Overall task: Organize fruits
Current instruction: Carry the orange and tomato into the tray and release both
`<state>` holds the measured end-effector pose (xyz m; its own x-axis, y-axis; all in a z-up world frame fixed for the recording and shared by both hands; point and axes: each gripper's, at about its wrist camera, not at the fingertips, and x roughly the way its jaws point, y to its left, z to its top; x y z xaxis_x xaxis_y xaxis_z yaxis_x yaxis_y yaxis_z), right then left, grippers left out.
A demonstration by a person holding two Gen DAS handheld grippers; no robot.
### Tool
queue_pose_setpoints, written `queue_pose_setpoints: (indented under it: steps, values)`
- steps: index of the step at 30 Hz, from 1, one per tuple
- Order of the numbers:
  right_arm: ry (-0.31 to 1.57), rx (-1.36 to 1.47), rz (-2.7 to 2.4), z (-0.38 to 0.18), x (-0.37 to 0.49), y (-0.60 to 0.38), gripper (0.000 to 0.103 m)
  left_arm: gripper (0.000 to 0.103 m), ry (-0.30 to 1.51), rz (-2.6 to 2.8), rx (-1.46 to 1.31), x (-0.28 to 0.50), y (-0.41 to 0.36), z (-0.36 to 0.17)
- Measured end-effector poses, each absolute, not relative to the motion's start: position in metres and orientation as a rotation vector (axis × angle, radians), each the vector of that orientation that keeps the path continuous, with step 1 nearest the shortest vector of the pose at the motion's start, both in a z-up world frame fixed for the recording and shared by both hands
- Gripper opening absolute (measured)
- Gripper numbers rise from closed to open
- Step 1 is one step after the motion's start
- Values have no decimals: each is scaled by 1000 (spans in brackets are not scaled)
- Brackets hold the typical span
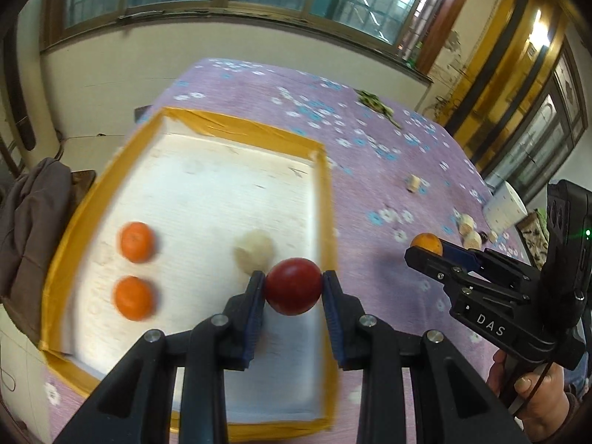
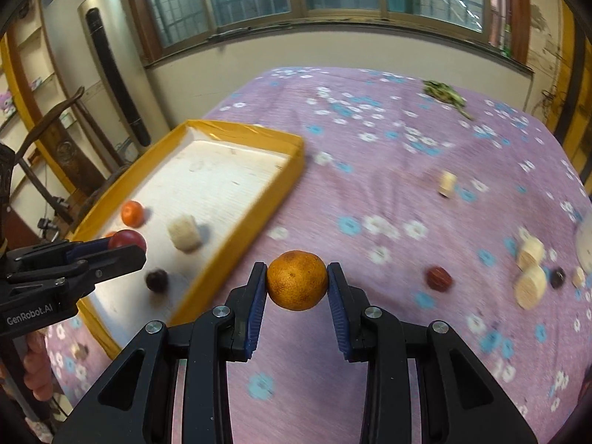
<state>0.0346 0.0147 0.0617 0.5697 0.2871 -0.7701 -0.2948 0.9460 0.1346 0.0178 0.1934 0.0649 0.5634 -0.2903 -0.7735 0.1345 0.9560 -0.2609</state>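
Observation:
My left gripper (image 1: 293,284) is shut on a dark red fruit (image 1: 293,286) and holds it above the right side of the yellow-rimmed white tray (image 1: 192,185). Two oranges (image 1: 137,242) (image 1: 134,298) and a pale round piece (image 1: 254,251) lie in the tray. My right gripper (image 2: 297,281) is shut on a brownish orange (image 2: 297,280) above the purple cloth, right of the tray (image 2: 236,222). In the right wrist view the tray also holds a dark fruit (image 2: 156,280), and the left gripper (image 2: 122,246) shows with the red fruit (image 2: 127,239).
The table has a purple flowered cloth (image 2: 370,155). On its right side lie a reddish fruit (image 2: 439,278), pale round slices (image 2: 531,281), a small dark fruit (image 2: 557,276) and a pale piece (image 2: 446,184). Green sprigs (image 2: 444,94) lie at the far edge.

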Motion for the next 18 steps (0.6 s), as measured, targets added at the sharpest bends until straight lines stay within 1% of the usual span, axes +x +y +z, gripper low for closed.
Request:
queue_pose_setpoints:
  steps: [9,18]
  values:
    - [913,-39,415,61,65,76,31,34,917,-139,-181,46,253,67]
    - [949,-61,435,48,103,120,31,34,988,-79,-208,95,285,43]
